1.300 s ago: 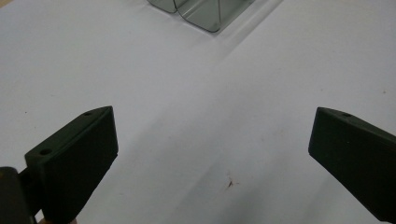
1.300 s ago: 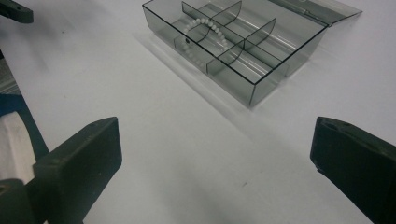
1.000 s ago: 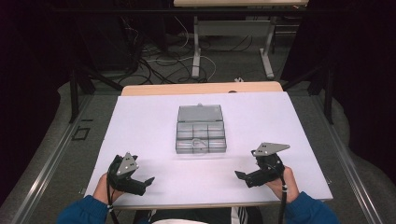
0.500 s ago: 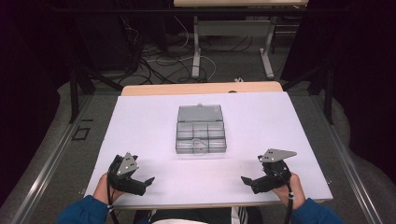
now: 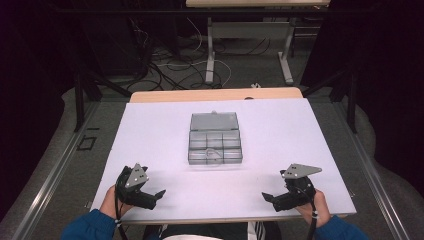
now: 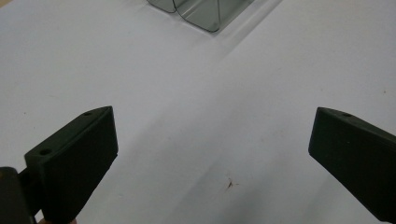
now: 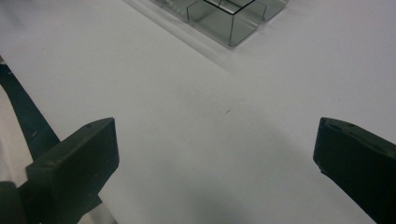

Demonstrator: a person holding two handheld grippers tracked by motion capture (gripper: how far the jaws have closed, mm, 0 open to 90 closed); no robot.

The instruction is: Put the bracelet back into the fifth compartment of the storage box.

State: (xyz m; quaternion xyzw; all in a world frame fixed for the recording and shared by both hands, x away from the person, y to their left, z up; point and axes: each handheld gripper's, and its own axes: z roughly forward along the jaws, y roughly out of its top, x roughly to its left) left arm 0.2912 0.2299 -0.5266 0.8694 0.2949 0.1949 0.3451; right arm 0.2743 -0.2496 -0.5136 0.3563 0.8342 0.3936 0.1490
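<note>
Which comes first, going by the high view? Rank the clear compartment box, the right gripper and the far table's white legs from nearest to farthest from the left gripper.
1. Clear compartment box: mid-table, ahead and to the right of the left gripper.
2. Right gripper: across the near edge, at the right.
3. White legs: on the floor beyond the table.

Box [image 5: 215, 138]: clear glossy plastic. Desk [image 5: 150, 145]: matt white smooth sheet. Tongs [image 6: 215, 158]: matt black plastic.

High cam overhead; both gripper cams low, sharing organizer box [image 5: 215, 139].
</note>
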